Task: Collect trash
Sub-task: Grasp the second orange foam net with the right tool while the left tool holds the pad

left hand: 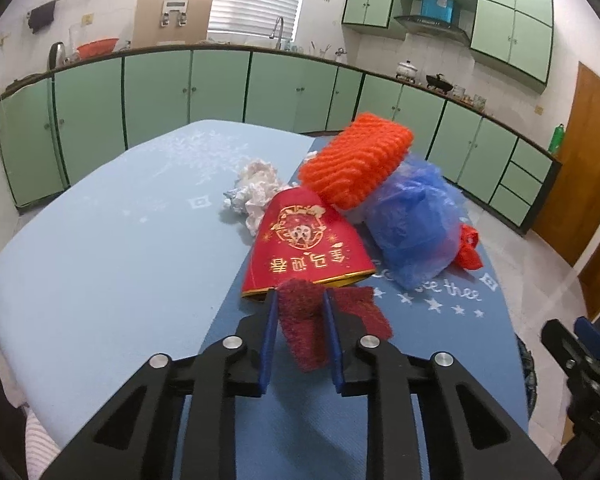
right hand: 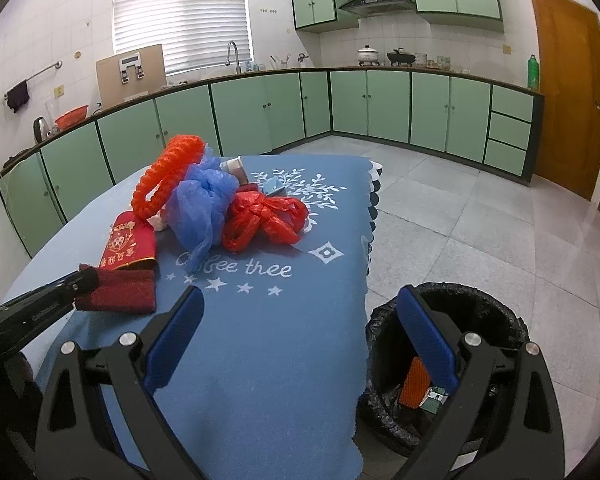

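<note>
My left gripper (left hand: 300, 300) is shut on a dark red scouring pad (left hand: 306, 328), which also shows in the right wrist view (right hand: 118, 290), held just above the blue tablecloth (left hand: 100, 260). Ahead lies a trash pile: a red envelope (left hand: 306, 240), an orange foam net (left hand: 358, 158), a blue plastic bag (left hand: 414, 226), crumpled white tissue (left hand: 256, 192) and a red plastic bag (right hand: 264, 218). My right gripper (right hand: 300, 320) is open and empty over the table's right edge. A black-lined trash bin (right hand: 448, 344) stands on the floor beside the table, with an orange item inside.
A paper cup (right hand: 232, 168) and a small blue box (right hand: 274, 188) lie behind the pile. Green cabinets (right hand: 340, 104) line the walls. A wooden door (right hand: 568, 92) is at the right. Grey tiled floor (right hand: 480, 208) surrounds the table.
</note>
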`<state>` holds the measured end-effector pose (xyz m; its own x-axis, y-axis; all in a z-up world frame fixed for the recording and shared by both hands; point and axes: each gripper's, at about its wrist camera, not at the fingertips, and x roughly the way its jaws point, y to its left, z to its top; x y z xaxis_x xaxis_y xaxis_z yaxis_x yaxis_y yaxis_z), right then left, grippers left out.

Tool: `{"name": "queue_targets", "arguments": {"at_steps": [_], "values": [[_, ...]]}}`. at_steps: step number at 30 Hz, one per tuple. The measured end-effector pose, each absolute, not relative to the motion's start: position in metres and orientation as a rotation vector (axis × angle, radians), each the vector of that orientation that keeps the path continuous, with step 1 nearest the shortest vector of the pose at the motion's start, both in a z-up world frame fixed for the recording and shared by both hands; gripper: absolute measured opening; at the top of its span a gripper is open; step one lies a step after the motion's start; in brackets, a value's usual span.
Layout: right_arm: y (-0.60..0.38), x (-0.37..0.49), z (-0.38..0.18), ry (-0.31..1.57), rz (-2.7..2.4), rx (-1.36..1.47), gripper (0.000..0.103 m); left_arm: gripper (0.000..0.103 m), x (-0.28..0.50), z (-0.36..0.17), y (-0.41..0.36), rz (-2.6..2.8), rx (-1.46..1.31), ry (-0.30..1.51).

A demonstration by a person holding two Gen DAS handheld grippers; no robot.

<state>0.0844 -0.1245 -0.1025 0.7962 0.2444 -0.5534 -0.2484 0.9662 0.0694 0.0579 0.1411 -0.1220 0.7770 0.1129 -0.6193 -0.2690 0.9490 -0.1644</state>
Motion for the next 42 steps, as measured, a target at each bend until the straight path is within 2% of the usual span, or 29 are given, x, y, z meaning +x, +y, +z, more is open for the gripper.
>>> {"name": "queue_targets", "arguments": {"at_steps": [9, 11, 13, 24, 38, 42], "values": [[-0.125, 0.08, -0.102, 0.596, 0.265, -0.012, 0.094, 0.021, 0.041, -0.124, 0.12, 0.082, -0.263, 0.68], [-0.124, 0.078, -0.101, 0.59, 0.265, -0.016, 0.094, 0.016, 0.041, -0.13, 0.113, 0.048, -0.262, 0.705], [-0.126, 0.076, -0.1, 0.585, 0.26, -0.019, 0.094, 0.016, 0.041, -0.135, 0.106, 0.024, -0.259, 0.722], [-0.129, 0.076, -0.096, 0.58, 0.258, -0.023, 0.094, 0.014, 0.035, -0.122, 0.104, 0.018, -0.228, 0.653], [-0.072, 0.106, -0.067, 0.507, 0.37, -0.029, 0.094, 0.014, 0.029, -0.079, 0.148, 0.168, -0.168, 0.505], [-0.049, 0.114, -0.063, 0.498, 0.405, -0.041, 0.089, 0.014, 0.034, -0.075, 0.171, 0.223, -0.167, 0.49]]}}
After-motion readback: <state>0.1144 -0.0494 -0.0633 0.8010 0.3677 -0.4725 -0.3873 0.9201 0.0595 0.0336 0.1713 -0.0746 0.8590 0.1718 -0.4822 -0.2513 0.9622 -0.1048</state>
